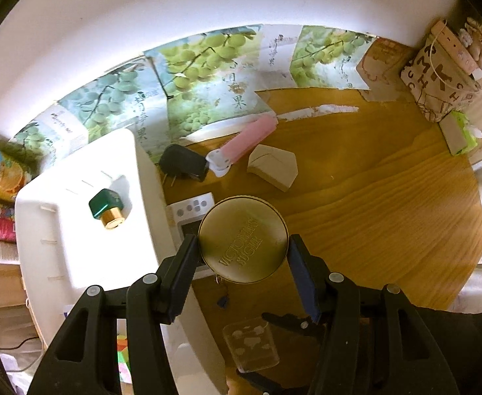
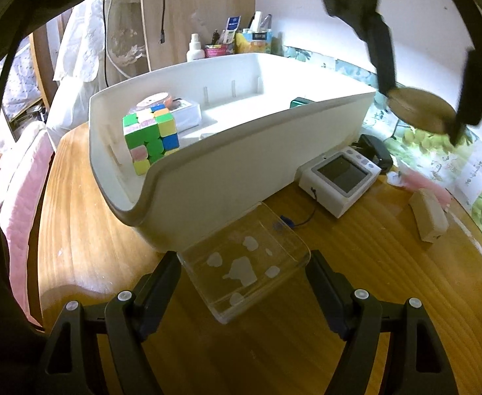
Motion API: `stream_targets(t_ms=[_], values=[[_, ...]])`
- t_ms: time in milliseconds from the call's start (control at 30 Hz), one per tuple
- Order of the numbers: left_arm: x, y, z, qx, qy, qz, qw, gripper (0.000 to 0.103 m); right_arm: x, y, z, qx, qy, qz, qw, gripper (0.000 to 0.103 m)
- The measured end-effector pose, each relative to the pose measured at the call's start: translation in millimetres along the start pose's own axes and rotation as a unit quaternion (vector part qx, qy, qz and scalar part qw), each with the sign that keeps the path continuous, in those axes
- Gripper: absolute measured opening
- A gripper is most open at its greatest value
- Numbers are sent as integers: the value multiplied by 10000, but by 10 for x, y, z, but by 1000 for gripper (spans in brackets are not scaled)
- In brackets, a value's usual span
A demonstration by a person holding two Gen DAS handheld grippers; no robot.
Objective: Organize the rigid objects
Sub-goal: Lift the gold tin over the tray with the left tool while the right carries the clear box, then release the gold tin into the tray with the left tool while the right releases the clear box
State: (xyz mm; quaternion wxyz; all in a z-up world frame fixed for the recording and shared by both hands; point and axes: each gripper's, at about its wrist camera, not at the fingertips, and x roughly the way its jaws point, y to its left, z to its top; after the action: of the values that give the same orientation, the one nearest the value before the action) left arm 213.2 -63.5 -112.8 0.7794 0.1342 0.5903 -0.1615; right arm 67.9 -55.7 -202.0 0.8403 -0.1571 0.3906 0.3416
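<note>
My left gripper [image 1: 243, 248] is shut on a round gold tin [image 1: 244, 230] with lettering on its lid, held in the air beside the white bin [image 1: 76, 247]. In the right wrist view the same gripper [image 2: 425, 112] hangs with the tin [image 2: 418, 105] past the bin's [image 2: 241, 125] far right corner. My right gripper [image 2: 244, 261] is shut on a clear plastic case [image 2: 241, 270] with white cloud shapes, low over the wooden table [image 2: 372, 296] against the bin's front wall. The clear case [image 1: 250, 345] also shows below the tin.
The bin holds a colour cube [image 2: 152, 138], a tape roll [image 2: 153, 98], a white box [image 2: 186, 115] and a green bottle with a gold cap [image 1: 106, 209]. On the table lie a white screen device [image 2: 339, 177], black charger [image 1: 183, 164], pink case [image 1: 247, 141] and beige box [image 1: 273, 168].
</note>
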Motion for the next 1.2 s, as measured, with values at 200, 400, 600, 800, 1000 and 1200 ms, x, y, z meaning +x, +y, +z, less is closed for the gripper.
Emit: stream_targets(t_ms=[200, 400, 600, 800, 1000, 1200], values=[[-201, 66, -80, -40, -123, 35, 9999, 59, -161, -51, 68, 217, -25, -242, 9995, 78], [-509, 177, -205, -38, -361, 26, 9993, 59, -370, -70, 133, 498, -153, -615, 9967, 78], [-770, 363, -329, -64, -596, 18, 9982, 59, -545, -29, 237, 728, -304, -980, 9921, 78], [-965, 614, -473, -145, -778, 71, 9968, 59, -658, 22, 367, 961, -450, -1184, 9873, 78], [-1081, 911, -644, -296, -899, 123, 9954, 59, -708, 146, 524, 1059, -622, -1281, 9841, 78], [-1132, 1166, -845, -394, -977, 145, 9943, 59, -674, 332, 676, 1051, -736, -1303, 9831, 78]])
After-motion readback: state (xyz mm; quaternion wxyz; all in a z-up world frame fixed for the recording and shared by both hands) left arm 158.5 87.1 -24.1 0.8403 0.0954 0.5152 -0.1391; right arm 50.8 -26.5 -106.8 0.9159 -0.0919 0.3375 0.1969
